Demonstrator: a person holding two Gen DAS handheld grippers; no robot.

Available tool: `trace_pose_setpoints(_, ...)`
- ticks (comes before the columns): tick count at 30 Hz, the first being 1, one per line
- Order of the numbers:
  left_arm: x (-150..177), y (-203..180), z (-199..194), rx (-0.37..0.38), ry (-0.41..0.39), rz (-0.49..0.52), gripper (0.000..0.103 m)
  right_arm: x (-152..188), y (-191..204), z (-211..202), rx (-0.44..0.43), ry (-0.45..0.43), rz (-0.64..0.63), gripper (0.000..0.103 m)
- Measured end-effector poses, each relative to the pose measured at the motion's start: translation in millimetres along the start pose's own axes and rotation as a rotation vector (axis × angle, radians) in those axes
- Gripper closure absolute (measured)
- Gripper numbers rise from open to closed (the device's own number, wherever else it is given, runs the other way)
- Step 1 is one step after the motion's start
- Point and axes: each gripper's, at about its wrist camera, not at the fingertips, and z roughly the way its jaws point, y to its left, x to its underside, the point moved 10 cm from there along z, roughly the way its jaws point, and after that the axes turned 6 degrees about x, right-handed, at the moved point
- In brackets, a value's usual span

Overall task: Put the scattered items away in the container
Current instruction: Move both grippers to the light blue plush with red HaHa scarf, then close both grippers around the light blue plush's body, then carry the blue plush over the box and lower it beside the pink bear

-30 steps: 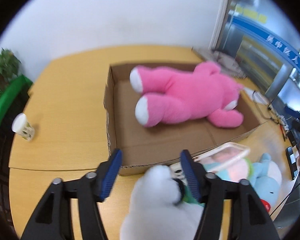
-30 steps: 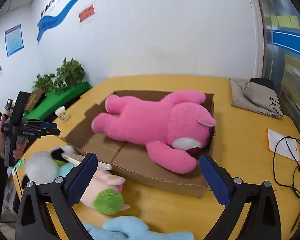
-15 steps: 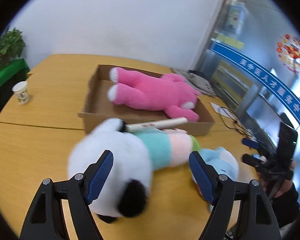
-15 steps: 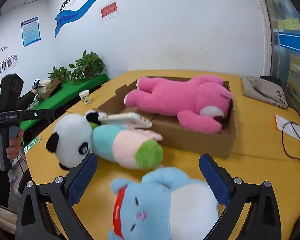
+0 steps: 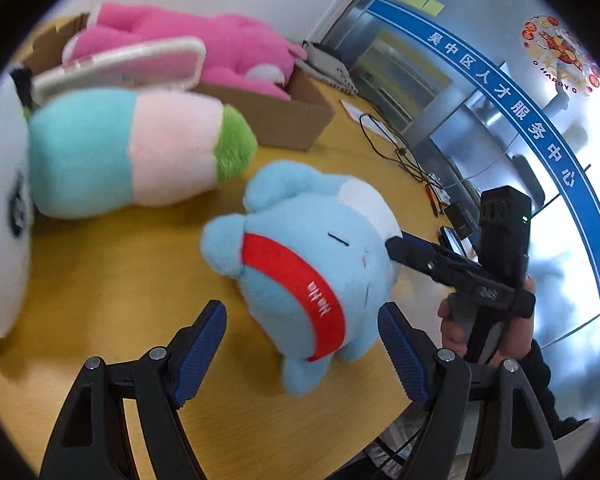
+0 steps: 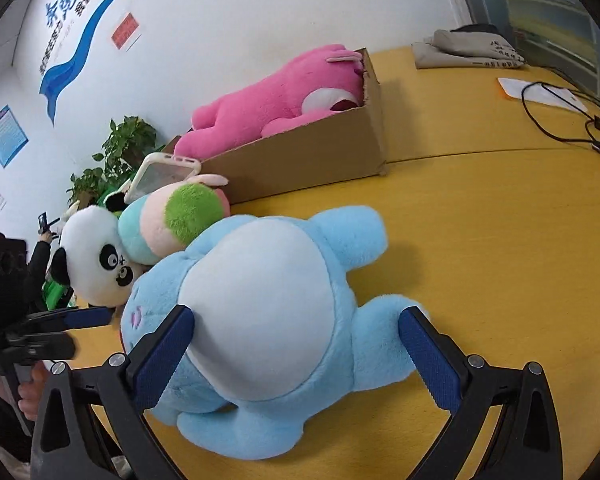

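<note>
Left gripper (image 5: 300, 332) wide open, empty, straddling head end of blue plush (image 5: 312, 264). Right gripper (image 6: 296, 340) also spread wide, flanking white belly, pads apparently not pressing. Blue plush lying on bench (image 6: 500, 240), near cardboard box (image 6: 320, 160) already holding pink bear (image 6: 284, 96). Panda plush (image 6: 96, 256) just beside. Risks: both grippers closing on same toy, fingers colliding; shallow pinch on soft fur slipping mid-lift.

The bear (image 6: 284, 92) lies in the box (image 6: 320, 152), far; near it on the table (image 6: 500, 240) lie two plush toys (image 6: 260, 300).
</note>
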Motion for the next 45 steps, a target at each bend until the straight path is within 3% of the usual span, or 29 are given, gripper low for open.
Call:
trace_pose_setpoints(3, -1, 2, 11, 0.041, 0.013, -0.033, 0.025, 15, 13, -2, -0.043, 0.033, -0.040, 0.000)
trace_pose_setpoints(7, -5, 10, 20, 0.063, 0.022, -0.074, 0.025, 30, 23, -9, 0.021, 0.057, -0.223, 0.000)
trace_pose_setpoints(13, -19, 16, 28, 0.131, 0.005, -0.128, 0.025, 6, 31, -11, 0.053, 0.019, -0.427, 0.000)
trace_pose_setpoints(16, -22, 26, 34, 0.125, -0.007, -0.170, 0.025, 7, 36, 17, 0.022, 0.099, -0.511, 0.000)
trace_pose_setpoints(19, -24, 32, 36, 0.137, -0.027, -0.208, 0.025, 16, 38, 43, -0.031, 0.207, -0.484, 0.000)
trace_pose_setpoints(23, -23, 32, 40, 0.166, -0.033, -0.195, 0.025, 35, 42, 61, 0.047, 0.235, -0.536, 0.000)
trace_pose_setpoints(34, -19, 6, 17, 0.111, -0.014, -0.025, 0.040, 36, 46, 44, 0.161, 0.155, -0.511, 0.015)
trace_pose_setpoints(38, -29, -21, -17, 0.053, -0.086, 0.083, 0.040, 27, 57, 23, 0.164, 0.107, -0.506, 0.017)
trace_pose_setpoints(39, -38, -21, -29, -0.023, -0.146, 0.062, 0.040, 21, 65, 18, 0.165, 0.089, -0.509, 0.017)
trace_pose_setpoints(45, -89, -62, -105, -0.059, -0.248, 0.223, 0.040, -46, 111, -29, 0.172, -0.095, -0.586, 0.017)
